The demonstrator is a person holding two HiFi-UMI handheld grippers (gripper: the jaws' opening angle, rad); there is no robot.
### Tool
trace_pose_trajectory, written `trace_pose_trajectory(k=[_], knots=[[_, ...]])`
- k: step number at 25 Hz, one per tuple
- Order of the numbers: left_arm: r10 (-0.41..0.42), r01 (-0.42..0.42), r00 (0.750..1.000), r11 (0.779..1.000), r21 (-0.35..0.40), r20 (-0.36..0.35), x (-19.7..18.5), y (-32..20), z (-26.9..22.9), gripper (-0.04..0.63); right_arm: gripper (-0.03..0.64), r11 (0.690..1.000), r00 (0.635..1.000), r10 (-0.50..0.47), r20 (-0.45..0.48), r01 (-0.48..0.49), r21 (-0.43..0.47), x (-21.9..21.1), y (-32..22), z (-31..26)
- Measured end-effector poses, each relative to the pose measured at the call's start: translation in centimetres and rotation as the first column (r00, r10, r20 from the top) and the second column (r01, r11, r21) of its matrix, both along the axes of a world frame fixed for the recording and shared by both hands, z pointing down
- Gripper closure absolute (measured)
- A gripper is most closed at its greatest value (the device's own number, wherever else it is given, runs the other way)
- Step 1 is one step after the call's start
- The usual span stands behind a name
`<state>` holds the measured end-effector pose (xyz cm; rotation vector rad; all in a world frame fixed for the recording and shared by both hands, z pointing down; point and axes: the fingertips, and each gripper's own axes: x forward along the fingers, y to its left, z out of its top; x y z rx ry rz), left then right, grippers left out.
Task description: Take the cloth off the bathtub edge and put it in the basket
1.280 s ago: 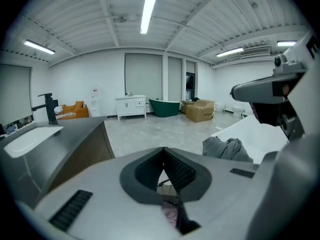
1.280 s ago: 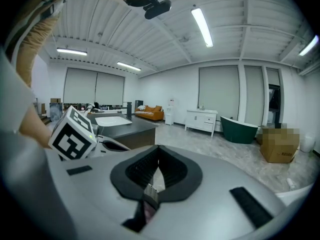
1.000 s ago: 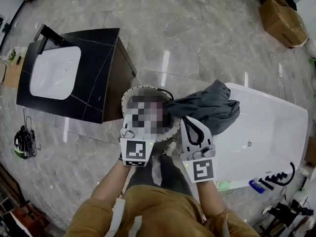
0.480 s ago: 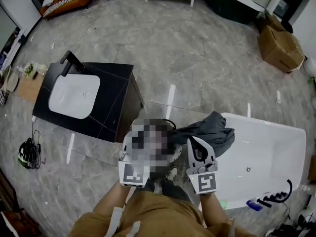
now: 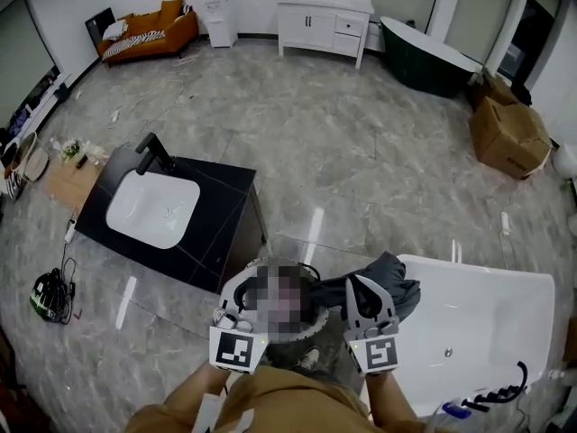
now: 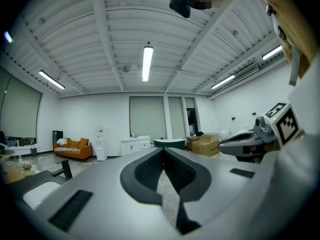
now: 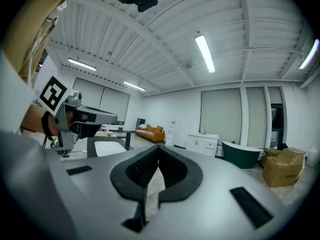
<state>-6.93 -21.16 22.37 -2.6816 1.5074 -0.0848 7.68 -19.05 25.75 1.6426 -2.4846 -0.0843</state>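
Note:
A dark grey cloth (image 5: 389, 280) lies bunched over the left end of the white bathtub (image 5: 491, 332), one fold reaching toward the round light-rimmed basket (image 5: 315, 326) beside the tub. A mosaic patch hides most of the basket. My left gripper (image 5: 238, 289) is held over the basket's left side, shut and with nothing in it. My right gripper (image 5: 355, 283) is just in front of the cloth, also shut and with nothing between its pads. Both gripper views look level across the room, and neither the cloth nor the basket shows in them.
A black vanity (image 5: 216, 233) with a white sink (image 5: 153, 208) stands left of the basket. Farther off are a cardboard box (image 5: 509, 135), a dark green tub (image 5: 428, 55), a white cabinet (image 5: 325, 18) and an orange sofa (image 5: 149, 31). The floor is grey marble.
Both grippers have risen and the head view has tipped up to show more of the room. The cloth still lies on the tub edge and the jaws have stayed shut.

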Motion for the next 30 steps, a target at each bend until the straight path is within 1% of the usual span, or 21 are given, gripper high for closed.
trace_pose_trajectory(k=[4, 10, 12, 14, 21, 26, 30], knots=[[-0.02, 0.02, 1.0, 1.0, 0.01, -0.019, -0.9, 1.1, -1.2, 0.589, 0.611, 0.999, 1.0, -0.019, 0.0, 0.019, 0.042, 0.5, 0.2, -1.1], [-0.107, 0.108, 0.994, 0.993, 0.045, -0.026, -4.4, 1.7, -3.1, 0.589, 0.611, 0.997, 1.0, -0.024, -0.005, 0.024, 0.077, 0.8, 0.9, -3.4], [-0.128, 0.13, 0.991, 0.99, 0.058, -0.042, -5.2, 1.8, -3.1, 0.589, 0.611, 0.996, 1.0, -0.026, 0.0, 0.026, 0.088, 0.9, 1.1, -4.1], [-0.131, 0.135, 0.99, 0.988, 0.071, -0.06, -5.5, 1.9, -3.1, 0.589, 0.611, 0.994, 0.999, -0.032, 0.0, 0.032, 0.1, 0.8, 1.2, -4.9], [-0.154, 0.156, 0.988, 0.986, 0.064, -0.033, -6.1, 2.3, -3.4, 0.589, 0.611, 0.99, 0.998, -0.062, -0.004, 0.062, 0.129, -0.2, 0.8, -6.3], [-0.139, 0.141, 0.99, 0.987, 0.075, -0.028, -6.5, 2.2, -3.3, 0.589, 0.611, 0.988, 0.998, -0.058, 0.001, 0.057, 0.143, -0.5, 0.9, -6.9], [-0.121, 0.122, 0.992, 0.99, 0.067, -0.023, -6.2, 2.5, -3.2, 0.589, 0.611, 0.99, 0.999, -0.046, 0.001, 0.046, 0.13, -0.2, 1.1, -6.9]])
